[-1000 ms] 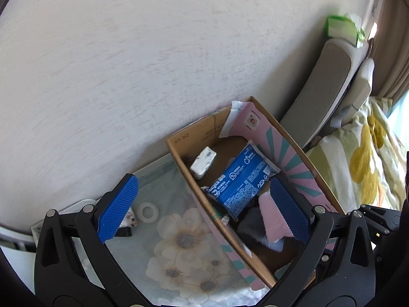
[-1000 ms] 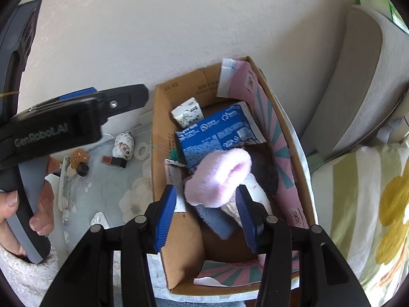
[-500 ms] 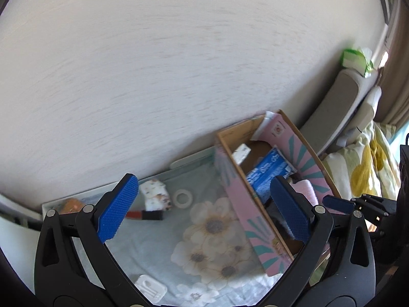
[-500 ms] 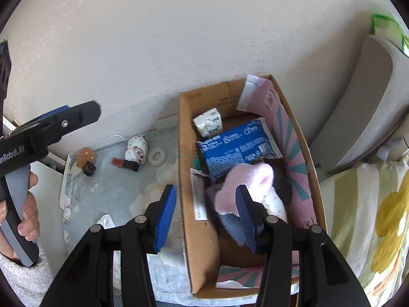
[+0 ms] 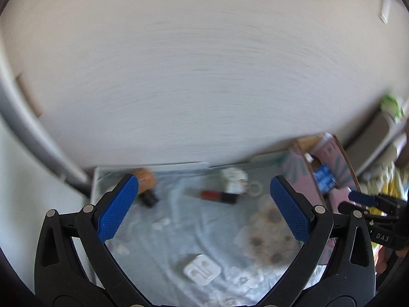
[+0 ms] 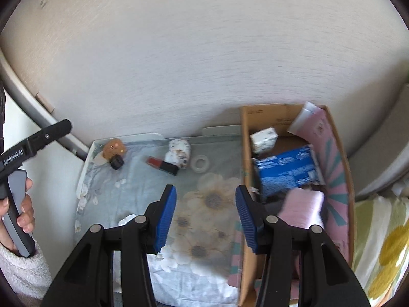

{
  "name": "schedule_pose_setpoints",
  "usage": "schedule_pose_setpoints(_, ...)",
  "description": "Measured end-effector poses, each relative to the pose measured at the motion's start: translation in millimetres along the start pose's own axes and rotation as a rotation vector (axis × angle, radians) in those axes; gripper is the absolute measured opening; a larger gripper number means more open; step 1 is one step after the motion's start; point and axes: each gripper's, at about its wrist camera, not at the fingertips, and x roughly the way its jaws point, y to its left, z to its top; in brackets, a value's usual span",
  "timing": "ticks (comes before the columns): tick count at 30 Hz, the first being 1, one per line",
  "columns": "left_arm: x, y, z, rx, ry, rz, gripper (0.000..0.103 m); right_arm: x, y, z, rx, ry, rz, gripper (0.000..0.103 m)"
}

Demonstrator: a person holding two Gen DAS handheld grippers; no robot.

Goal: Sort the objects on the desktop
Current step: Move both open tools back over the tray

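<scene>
Left view motion-blurred; left gripper wide, empty, above floral grey-blue cloth; red-black lipstick tube lies mid-cloth; right gripper parted, empty, beside open cardboard box, pink sock inside

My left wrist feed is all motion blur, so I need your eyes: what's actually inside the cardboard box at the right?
Observer: In the right wrist view the cardboard box holds a blue packet, a small white patterned packet behind it, and a pink fluffy cloth nearest the camera.
Operator: Is the right gripper holding anything?
Observer: No. The right gripper is open and empty, above the floral cloth just left of the box wall.
Operator: That pale ring by the red tube, what is it?
Observer: It looks like a white tape roll, lying flat, apart from the red-and-black tube.
</scene>
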Motion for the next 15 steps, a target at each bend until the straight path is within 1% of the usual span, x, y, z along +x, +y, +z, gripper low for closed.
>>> schedule_pose_setpoints(6,-4.0,71.5,-17.7,-0.161,0.012,0.067,0.103,23.7,30.8,1.7,-0.073,0.039,0.049,0.044)
schedule_pose_setpoints(11,4.1,103.4,-42.1,-0.228,0.046,0.111,0.103,44.1,53.2,3.8,-0.124,0.082,0.08,0.044)
schedule_pose_setpoints(13,10.5,112.0,-50.5,-0.251,0.065,0.122,0.103,54.9,60.2,6.6,-0.134,0.099,0.095,0.044)
schedule_pose_setpoints(15,19.6,116.5,-59.6,-0.275,0.075,0.128,0.103,64.3,64.5,9.5,-0.142,0.097,0.099,0.044)
